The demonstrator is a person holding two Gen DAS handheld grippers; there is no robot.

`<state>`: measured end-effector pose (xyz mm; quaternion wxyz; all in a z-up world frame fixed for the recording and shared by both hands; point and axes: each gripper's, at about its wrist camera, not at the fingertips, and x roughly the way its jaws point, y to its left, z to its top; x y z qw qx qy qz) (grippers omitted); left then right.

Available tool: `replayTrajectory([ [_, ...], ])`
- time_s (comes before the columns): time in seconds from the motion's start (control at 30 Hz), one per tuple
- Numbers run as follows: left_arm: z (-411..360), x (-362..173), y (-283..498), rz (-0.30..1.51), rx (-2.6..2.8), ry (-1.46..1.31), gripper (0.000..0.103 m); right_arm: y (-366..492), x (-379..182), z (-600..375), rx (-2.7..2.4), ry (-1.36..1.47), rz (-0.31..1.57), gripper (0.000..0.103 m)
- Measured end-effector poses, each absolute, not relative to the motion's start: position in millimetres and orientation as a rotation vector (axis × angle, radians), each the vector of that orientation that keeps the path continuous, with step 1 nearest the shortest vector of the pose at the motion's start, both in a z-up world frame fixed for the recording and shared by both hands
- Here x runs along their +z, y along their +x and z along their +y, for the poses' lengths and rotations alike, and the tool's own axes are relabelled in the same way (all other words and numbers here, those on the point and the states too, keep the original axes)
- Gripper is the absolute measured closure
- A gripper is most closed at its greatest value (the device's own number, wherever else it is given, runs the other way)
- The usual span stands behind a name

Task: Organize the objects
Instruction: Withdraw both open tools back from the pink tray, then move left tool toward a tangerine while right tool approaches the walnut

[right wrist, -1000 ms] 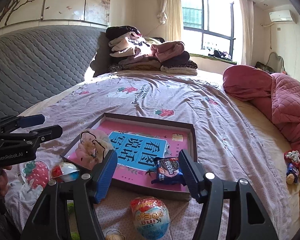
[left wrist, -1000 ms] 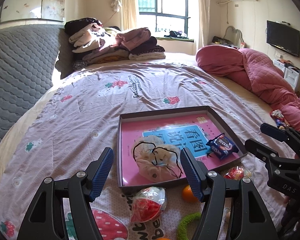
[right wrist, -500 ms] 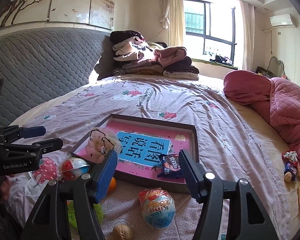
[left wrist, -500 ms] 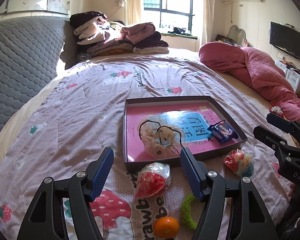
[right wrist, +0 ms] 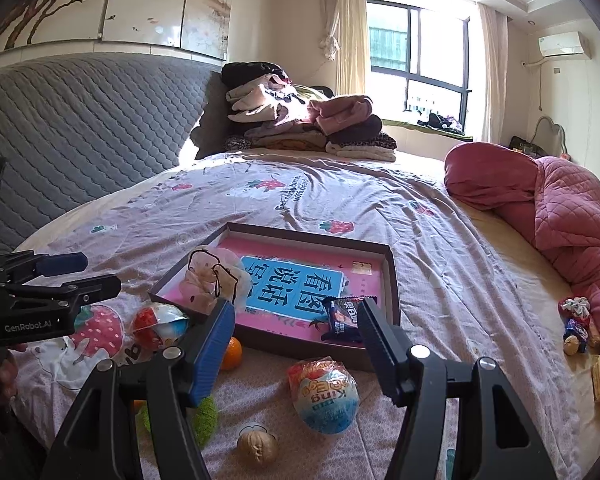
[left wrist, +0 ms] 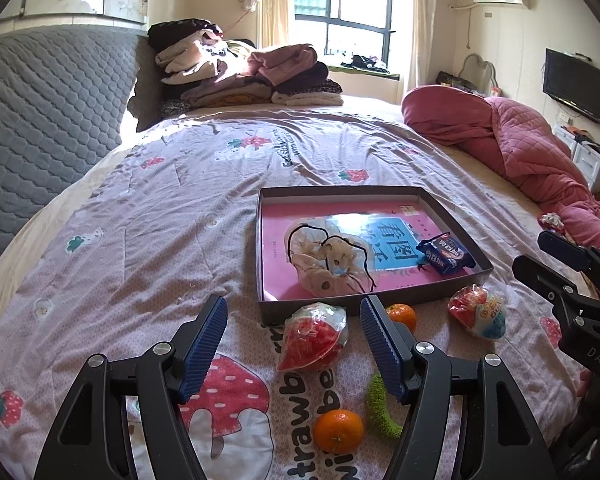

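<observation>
A shallow brown box [left wrist: 268, 308] [right wrist: 392, 280] lies on the bed with a pink book, a pink drawstring pouch [left wrist: 328, 264] [right wrist: 212, 280] and a dark snack packet [left wrist: 446, 254] [right wrist: 342, 316] inside. In front of it lie a red egg toy [left wrist: 312, 338] [right wrist: 160, 324], a blue egg toy [left wrist: 478, 316] [right wrist: 326, 394], two oranges [left wrist: 338, 430] [left wrist: 402, 314], a green ring [left wrist: 380, 408] and a walnut [right wrist: 256, 444]. My left gripper [left wrist: 292, 350] hangs open over the red egg. My right gripper [right wrist: 296, 350] is open above the blue egg.
Folded clothes [left wrist: 240, 72] are stacked by the grey headboard [left wrist: 40, 108]. A pink quilt [left wrist: 520, 152] is bunched on the right side, with small sweets [right wrist: 576, 324] beside it. The strawberry-print sheet [left wrist: 140, 240] spreads left of the box.
Both grippers have drawn back from the box, so the eggs, oranges, green ring and walnut now show in front of them. Neither gripper's opening has changed.
</observation>
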<state>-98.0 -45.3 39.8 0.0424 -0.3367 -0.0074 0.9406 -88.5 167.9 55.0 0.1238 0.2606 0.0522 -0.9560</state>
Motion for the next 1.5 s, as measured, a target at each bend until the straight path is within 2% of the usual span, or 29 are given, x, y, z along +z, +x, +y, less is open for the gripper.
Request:
replayTrajectory([
  [0.97, -52, 31, -68, -0.023, 2.875, -1.067, 0.033, -58, 43, 158, -2.767, 0.811, 0.194, 0.04],
  [1.5, -38, 12, -56, 0.037, 2.824, -1.136, 0.033, -46, 27, 157, -2.746, 0.882, 0.221, 0.04],
])
